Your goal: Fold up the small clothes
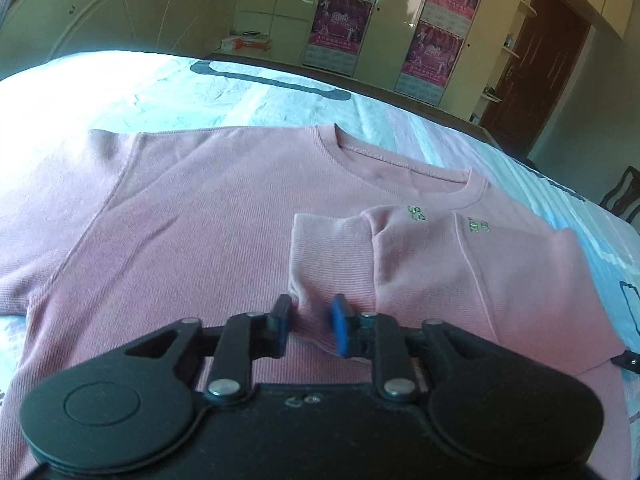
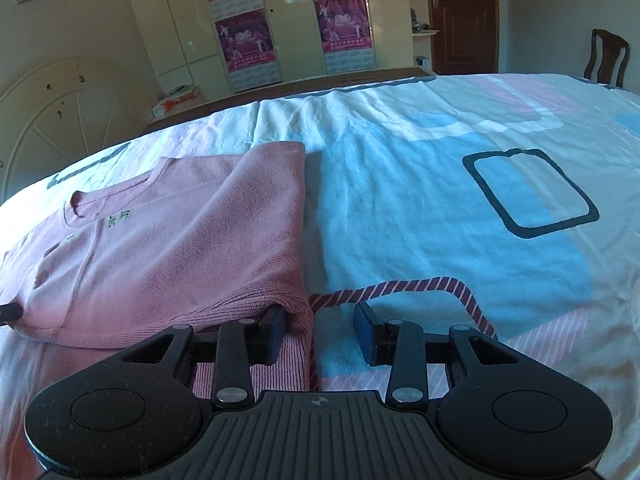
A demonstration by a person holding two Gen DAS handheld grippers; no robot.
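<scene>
A pink sweatshirt lies flat on the bed, neck hole away from me. Its right side and sleeve are folded inward over the chest. My left gripper is open, its blue pads on either side of the folded sleeve's ribbed cuff, low over the shirt. In the right wrist view the sweatshirt fills the left half with its folded right edge toward the middle. My right gripper is open, straddling the shirt's lower right corner and hem.
The bed sheet is pale blue, white and pink, with room to the right of the shirt. A wardrobe with posters, a brown door and a chair stand beyond the bed. A white headboard is at the left.
</scene>
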